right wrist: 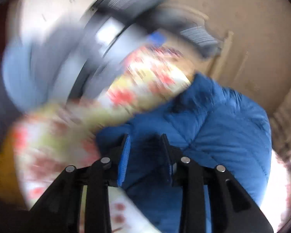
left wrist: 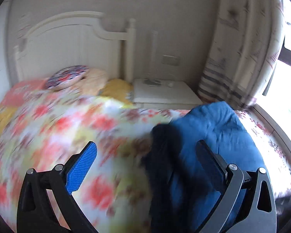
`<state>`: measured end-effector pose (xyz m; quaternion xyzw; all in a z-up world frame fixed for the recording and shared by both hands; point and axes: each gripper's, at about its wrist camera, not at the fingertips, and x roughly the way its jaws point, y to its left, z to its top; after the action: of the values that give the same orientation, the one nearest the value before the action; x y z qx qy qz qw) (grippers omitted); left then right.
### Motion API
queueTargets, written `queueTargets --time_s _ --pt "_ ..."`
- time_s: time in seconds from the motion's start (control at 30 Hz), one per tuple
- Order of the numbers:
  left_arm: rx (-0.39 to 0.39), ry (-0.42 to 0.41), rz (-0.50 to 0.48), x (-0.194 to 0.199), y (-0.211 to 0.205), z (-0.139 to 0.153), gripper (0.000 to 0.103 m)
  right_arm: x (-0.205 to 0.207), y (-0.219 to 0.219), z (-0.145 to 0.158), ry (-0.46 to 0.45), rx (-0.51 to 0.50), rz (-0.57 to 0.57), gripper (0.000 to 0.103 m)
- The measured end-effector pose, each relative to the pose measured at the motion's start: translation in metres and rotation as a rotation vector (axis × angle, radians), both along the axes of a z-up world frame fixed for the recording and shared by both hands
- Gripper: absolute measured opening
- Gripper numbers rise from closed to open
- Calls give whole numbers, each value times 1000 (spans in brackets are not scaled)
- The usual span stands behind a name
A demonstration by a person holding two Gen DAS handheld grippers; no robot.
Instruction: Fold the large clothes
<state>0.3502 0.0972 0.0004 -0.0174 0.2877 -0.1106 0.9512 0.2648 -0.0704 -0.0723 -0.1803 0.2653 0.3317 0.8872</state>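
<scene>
Left wrist view: the left gripper [left wrist: 145, 155] stands spread wide with nothing between its blue pads, hovering over a floral bedspread [left wrist: 67, 128] that smears with motion blur. The blue padded jacket [left wrist: 213, 128] lies on the bed toward 3 o'clock of the frame, a darker part of it [left wrist: 164, 155] running down at 5 o'clock between the fingers' lines but not touched by them. A white headboard [left wrist: 67, 42] rises at 11 o'clock and a nightstand [left wrist: 164, 93] sits at 1 o'clock beside a curtain [left wrist: 242, 58].

Right wrist view: heavily blurred. The right gripper [right wrist: 145, 155] is partly closed, and a bunch of the jacket's blue cloth [right wrist: 223, 128] fills the gap between its pads, so it appears to be gripping the jacket, whose bulk spreads toward 3 o'clock.

Judged step: one edge of the jacket is held for a fold while the free gripper has none. The next move likely calls for it to seize a matching edge so both carry the cloth evenly
</scene>
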Motion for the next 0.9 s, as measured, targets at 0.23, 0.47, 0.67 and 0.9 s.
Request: queueTargets --time_s 0.23,0.47,0.67,0.9 --pt "-6 -51 -118 -98 -47 -5 98 47 -120 76 -14 277 -134 36" --pt "155 -51 -192 -95 -105 -31 98 155 -93 80 124 137 -103 14" --pt "11 146 -185 -61 -75 -84 99 203 -16 38 242 -126 -12 15" --pt "-85 168 -146 -54 -58 -107 99 255 51 -48 356 -367 -59 15"
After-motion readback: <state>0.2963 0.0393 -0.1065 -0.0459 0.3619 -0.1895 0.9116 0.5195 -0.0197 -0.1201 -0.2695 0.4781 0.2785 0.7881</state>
